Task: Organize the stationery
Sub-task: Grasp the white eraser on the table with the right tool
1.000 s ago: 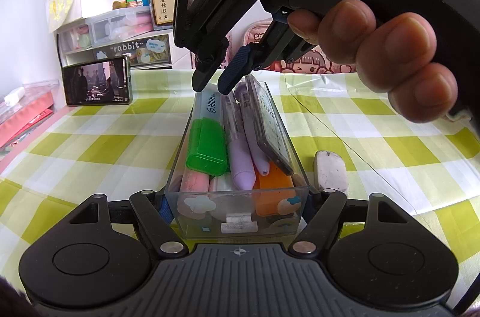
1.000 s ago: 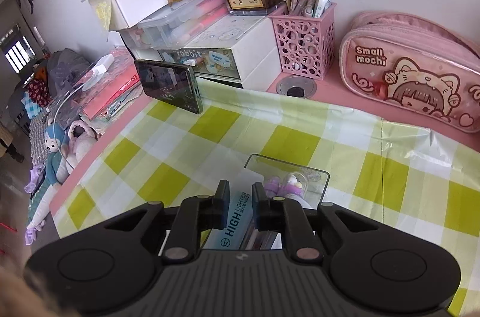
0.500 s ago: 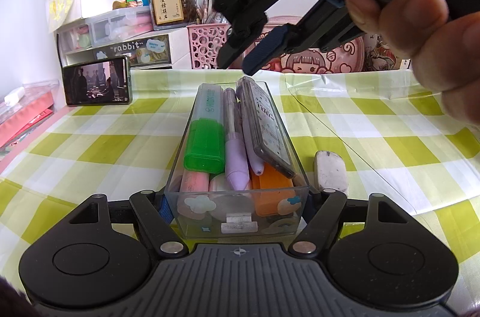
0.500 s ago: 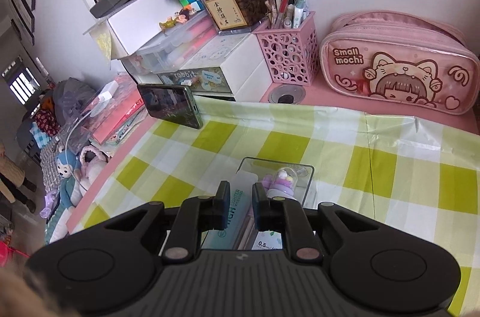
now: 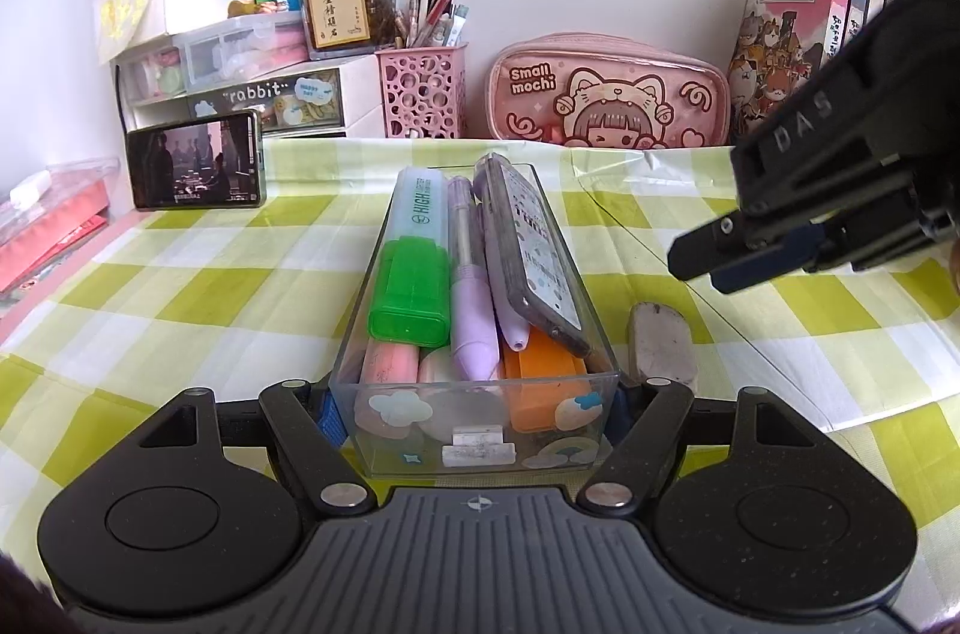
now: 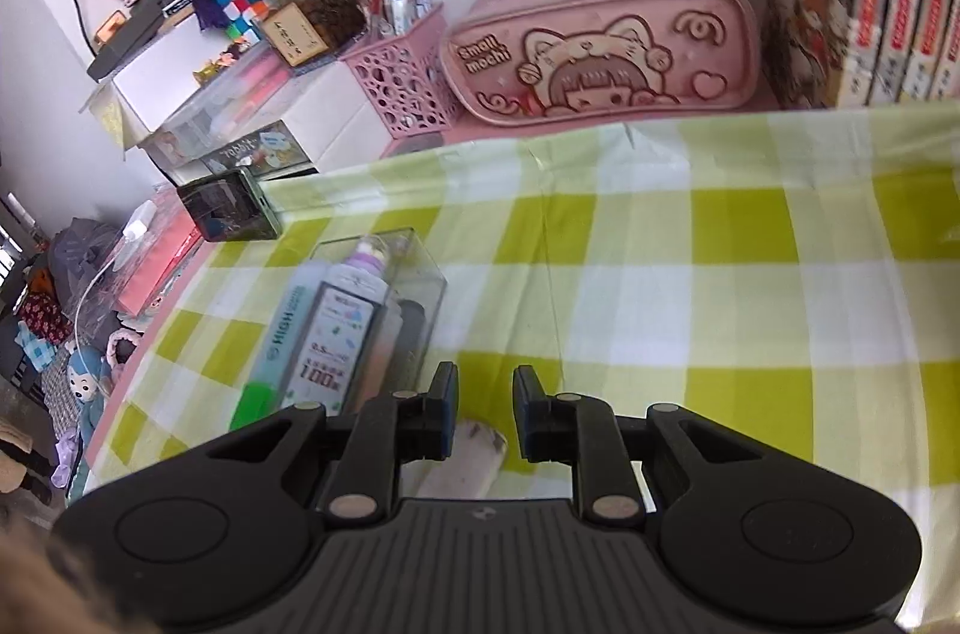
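A clear plastic organizer box [image 5: 480, 430] stands on the green checked cloth, filled with a green highlighter [image 5: 414, 274], purple pens [image 5: 471, 310], a lead refill case [image 5: 531, 250] and an orange item [image 5: 540, 382]. My left gripper [image 5: 474, 403] is shut on the box's near end. A dirty white eraser [image 5: 660, 340] lies right of the box. My right gripper [image 6: 485, 409] is open, hovering just above the eraser [image 6: 471, 460], with the box [image 6: 360, 310] to its left. It also shows in the left wrist view [image 5: 714, 268].
A phone [image 5: 195, 160] stands at the back left. Drawer boxes [image 5: 252, 94], a pink pen holder [image 5: 423, 94], a pink pencil case [image 5: 606, 94] and books [image 5: 804, 28] line the back wall. Pink trays [image 5: 42, 220] lie at the left.
My right gripper let go of the highlighter in the box, lifted, moved right and down above the eraser, and opened. The left gripper and box have not moved.
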Available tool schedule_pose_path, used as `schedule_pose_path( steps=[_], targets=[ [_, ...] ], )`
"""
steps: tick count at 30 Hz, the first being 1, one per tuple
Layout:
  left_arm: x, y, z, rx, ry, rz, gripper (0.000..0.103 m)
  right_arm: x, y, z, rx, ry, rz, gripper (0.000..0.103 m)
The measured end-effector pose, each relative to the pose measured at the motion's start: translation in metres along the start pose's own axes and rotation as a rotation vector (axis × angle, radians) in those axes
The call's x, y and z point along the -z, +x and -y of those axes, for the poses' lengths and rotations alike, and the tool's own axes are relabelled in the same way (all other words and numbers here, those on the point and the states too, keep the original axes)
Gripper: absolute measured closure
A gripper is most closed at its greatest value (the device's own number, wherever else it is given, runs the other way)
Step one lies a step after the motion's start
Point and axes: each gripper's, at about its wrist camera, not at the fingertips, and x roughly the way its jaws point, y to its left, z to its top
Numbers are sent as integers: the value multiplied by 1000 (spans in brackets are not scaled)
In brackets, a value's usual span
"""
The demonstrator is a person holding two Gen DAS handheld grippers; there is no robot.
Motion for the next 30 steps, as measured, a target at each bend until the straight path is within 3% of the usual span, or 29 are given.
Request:
schedule_pose_path(
  steps=[7, 12, 15, 22, 26, 30],
  targets=[
    [2, -4, 0, -21, -11, 1, 30, 13, -3, 6, 26, 19, -31, 57],
    [9, -13, 0, -36, -25, 6, 30, 14, 2, -12, 47, -52, -66, 48],
    [11, -17, -3, -39, -29, 8, 30, 12, 6, -19, 68, -73, -74, 47],
    [16, -22, -9, -46, -37, 24, 30, 26, 3, -32, 116, -109, -40, 46],
    [19, -25, -13, -41, -32, 37, 30, 42, -1, -39, 84, -117, -5, 46],
    [21, -26, -14, -38, -26, 46, 30, 51, 0, -50, 108, -154, 42, 46]
  ],
)
